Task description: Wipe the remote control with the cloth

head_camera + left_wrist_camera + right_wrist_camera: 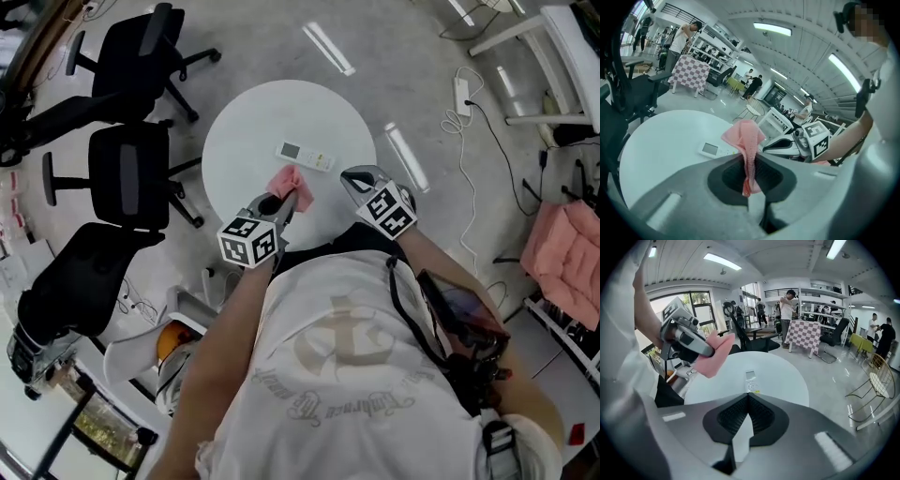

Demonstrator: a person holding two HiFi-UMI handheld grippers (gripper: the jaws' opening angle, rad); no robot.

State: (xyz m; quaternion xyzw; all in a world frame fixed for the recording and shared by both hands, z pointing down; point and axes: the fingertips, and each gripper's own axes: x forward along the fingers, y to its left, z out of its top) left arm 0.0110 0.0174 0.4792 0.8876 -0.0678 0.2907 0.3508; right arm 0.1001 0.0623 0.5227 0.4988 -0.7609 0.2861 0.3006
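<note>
A white remote control (306,156) lies on the round white table (253,122), near its middle; it also shows as the remote (714,150) and the remote (750,380) in the gripper views. My left gripper (286,201) is shut on a pink cloth (292,187), which hangs above the table's near side, short of the remote. The cloth (746,143) sticks up from between the closed jaws. My right gripper (353,178) is shut with nothing in it, over the table's near right edge; its tips (747,395) point at the remote.
Black office chairs (131,169) stand left of the table. A power strip with cable (462,94) lies on the floor at right. A pink cushion (564,239) sits far right. People and tables (805,336) are in the background.
</note>
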